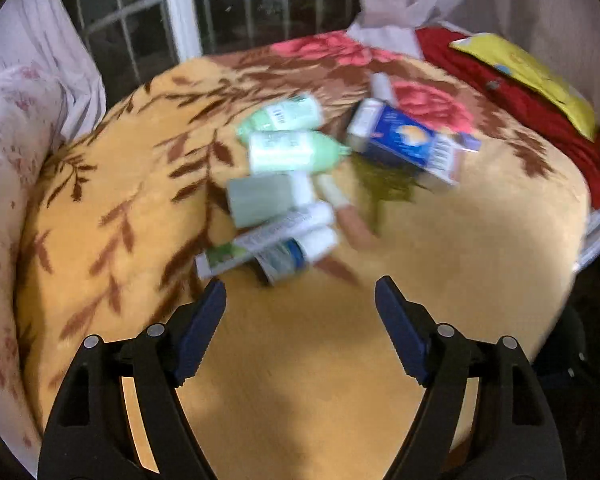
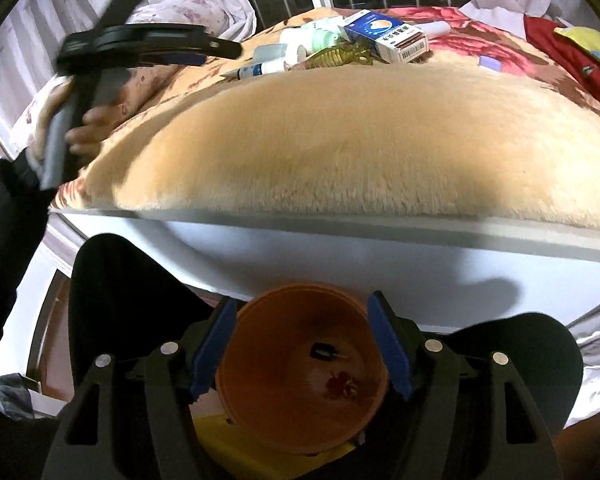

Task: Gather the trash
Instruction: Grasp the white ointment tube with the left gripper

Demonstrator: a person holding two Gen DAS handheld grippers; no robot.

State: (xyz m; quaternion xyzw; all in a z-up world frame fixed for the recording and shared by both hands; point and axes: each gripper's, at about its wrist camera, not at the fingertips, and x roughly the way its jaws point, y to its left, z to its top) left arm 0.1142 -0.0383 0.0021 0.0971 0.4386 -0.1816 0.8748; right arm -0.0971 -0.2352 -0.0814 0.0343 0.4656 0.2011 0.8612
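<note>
Trash lies in a heap on the floral blanket (image 1: 340, 340): two pale green bottles (image 1: 292, 152), a blue and white box (image 1: 412, 140), a grey-green tube (image 1: 264, 196) and a white tube (image 1: 268, 240). My left gripper (image 1: 300, 288) hovers open just short of the heap, with nothing between its fingers. In the right wrist view the same gripper (image 2: 204, 46) shows blurred at the upper left, held by a hand (image 2: 88, 132). My right gripper (image 2: 300, 304) stands open above an orange bin (image 2: 268, 420) on the floor; small dark and red scraps lie at the bin's bottom.
A flowered pillow (image 1: 8, 140) lies at the bed's left and a barred window (image 1: 240, 0) is behind. Red cloth (image 1: 520, 100) and a yellow piece (image 1: 532, 76) lie at the right. The bed's white side panel (image 2: 340, 264) stands beside the bin. A small purple square (image 2: 490, 62) rests on the blanket.
</note>
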